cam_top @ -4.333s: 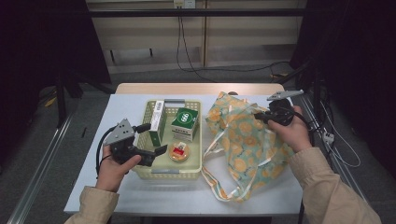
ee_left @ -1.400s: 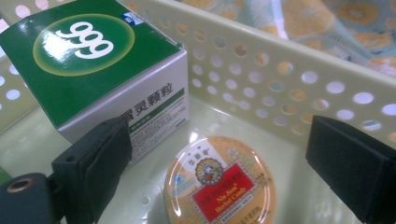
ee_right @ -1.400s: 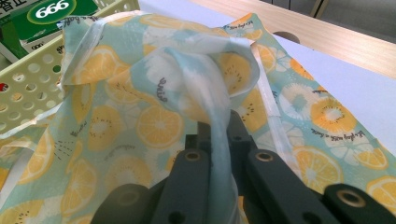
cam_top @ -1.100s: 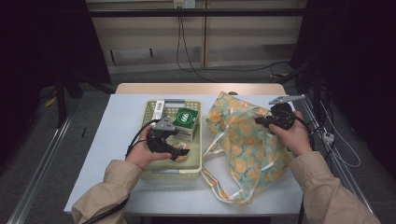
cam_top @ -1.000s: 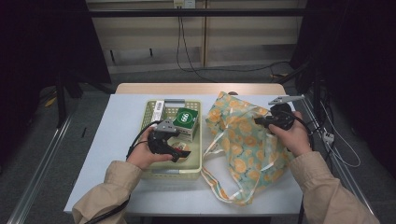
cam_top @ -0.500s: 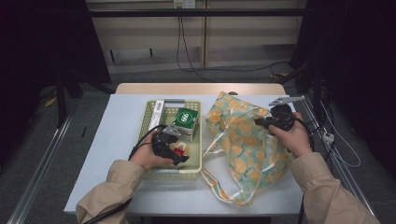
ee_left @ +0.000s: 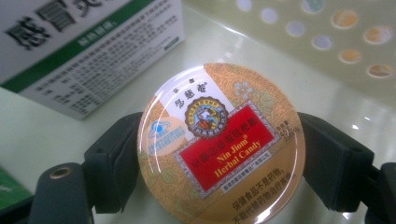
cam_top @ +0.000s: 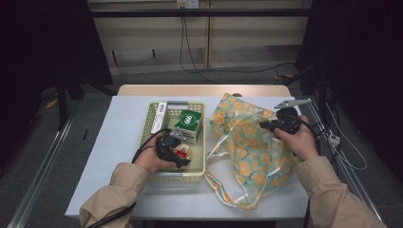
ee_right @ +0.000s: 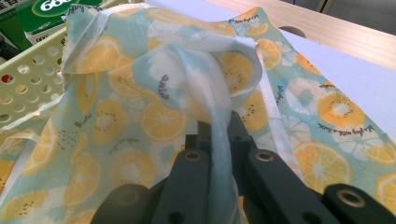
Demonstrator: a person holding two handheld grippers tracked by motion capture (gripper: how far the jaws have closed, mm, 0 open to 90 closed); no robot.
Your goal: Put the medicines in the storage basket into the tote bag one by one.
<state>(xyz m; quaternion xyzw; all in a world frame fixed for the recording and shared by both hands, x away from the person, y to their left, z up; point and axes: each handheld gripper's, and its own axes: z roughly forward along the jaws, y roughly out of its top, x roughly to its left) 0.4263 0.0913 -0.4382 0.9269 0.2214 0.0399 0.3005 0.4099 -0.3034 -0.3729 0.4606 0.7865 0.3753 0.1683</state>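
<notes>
Two grippers share the work here, and we take the scene from its biggest piece down. The table [cam_top: 119,142] carries everything, its pale top running under both hands. On its right side lies the fruit-print bag [cam_top: 247,152], slumped and wide; we judge it is kept there, just beside the basket, so that things can pass across in a short move. The right gripper [cam_top: 266,126] is clamped tight on a gathered fold of the bag's rim [ee_right: 219,140], the cloth squeezed between its jaws, which we read as lifting the mouth so it stays open.

The yellow basket [cam_top: 197,173] sits left of the bag, holding a green-and-white box [cam_top: 188,124] at its far end and the candy tin [ee_left: 222,140] nearer us. The left gripper [cam_top: 179,153] reaches into the basket with its jaws on either side of the tin; they have just been closing, and both now sit against the tin's edge.

The tin lies flat on the basket floor, lid up. Being round, it has no long axis across the floor; its short axis stands upright, and its red label reads slantwise in the left gripper view.
</notes>
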